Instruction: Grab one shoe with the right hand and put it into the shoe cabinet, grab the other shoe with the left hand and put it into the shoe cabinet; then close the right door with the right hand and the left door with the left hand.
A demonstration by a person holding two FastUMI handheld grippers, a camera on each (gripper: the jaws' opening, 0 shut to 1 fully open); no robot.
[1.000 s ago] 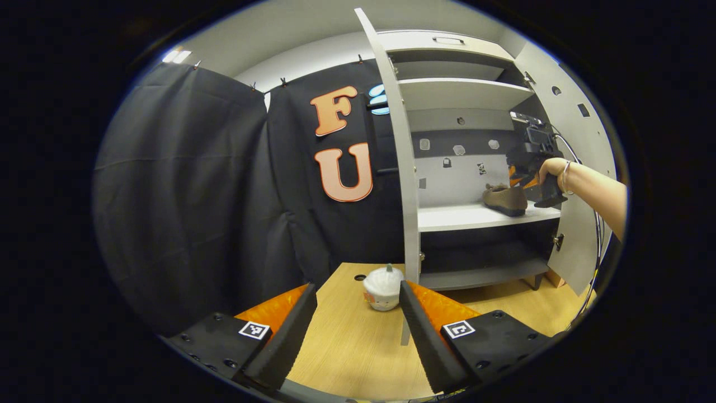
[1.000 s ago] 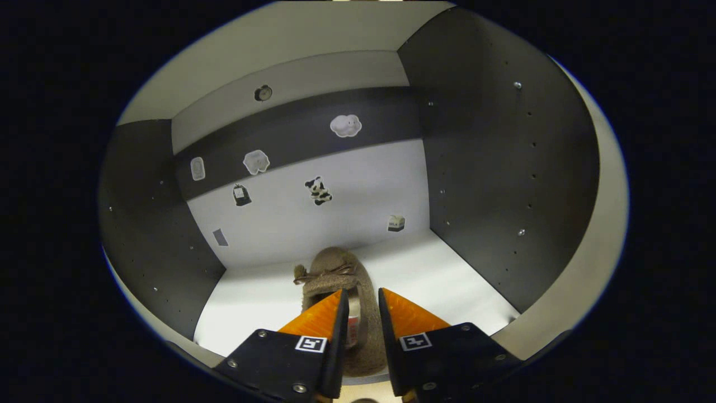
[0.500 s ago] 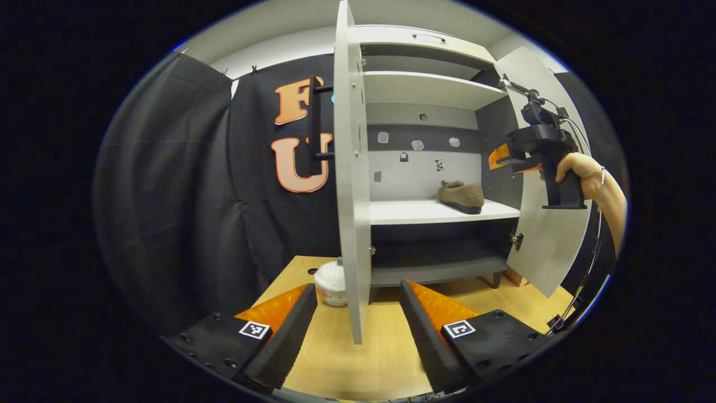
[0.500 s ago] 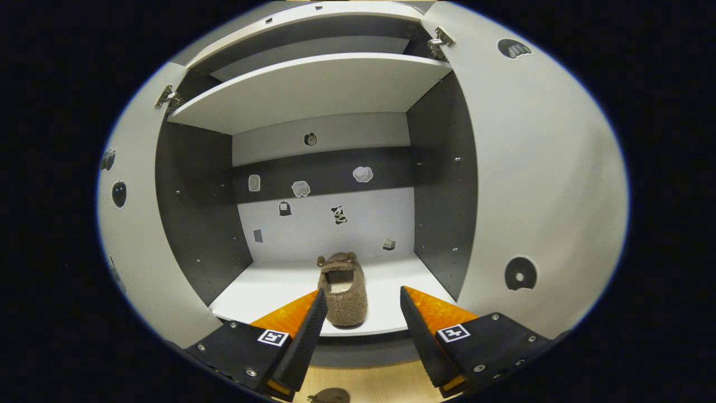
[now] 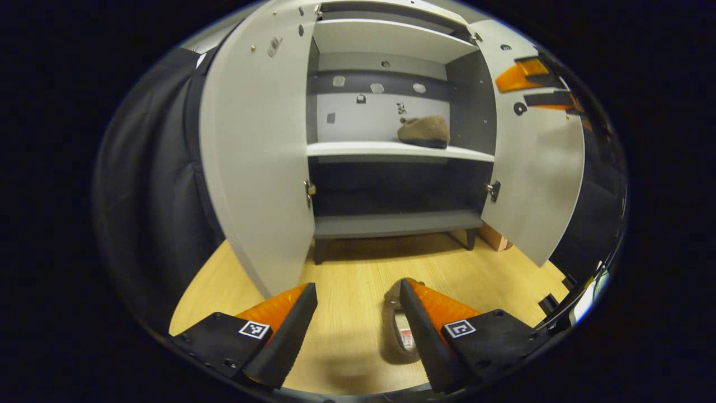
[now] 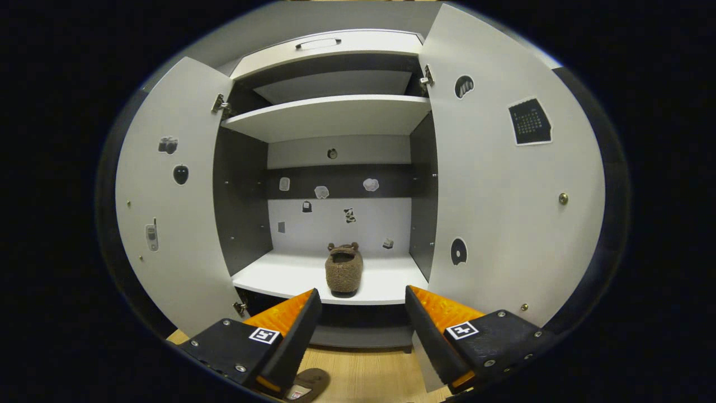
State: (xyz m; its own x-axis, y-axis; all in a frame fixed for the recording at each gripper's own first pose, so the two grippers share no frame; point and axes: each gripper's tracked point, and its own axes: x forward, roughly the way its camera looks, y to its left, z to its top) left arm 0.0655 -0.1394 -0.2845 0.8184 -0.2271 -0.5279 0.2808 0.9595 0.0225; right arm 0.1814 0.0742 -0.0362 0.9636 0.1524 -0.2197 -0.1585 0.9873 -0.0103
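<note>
One shoe (image 6: 343,267) already sits on the middle shelf (image 6: 279,277) of the shoe cabinet (image 6: 330,56), toward the shelf's right end and close to its front edge, so the step in hand looks to be picking up the second shoe (image 5: 396,330). That shoe lies on the wooden floor (image 5: 347,280) in front of the cabinet, well apart from it, with its opening facing up. In the left gripper view the left claw (image 5: 358,324) hovers low over the floor with its fingers spread wide and nothing between them, and the shoe sits just beside the right-hand finger, partly hidden behind it. To take it cleanly, the claw probably needs to shift toward that side until the shoe's side wall lies between the fingers, then pinch the rim near the heel rather than the soft toe. The right claw (image 6: 361,330) is also spread and empty, facing the cabinet between the left door (image 6: 168,212) and right door (image 6: 503,184), both swung wide open.
</note>
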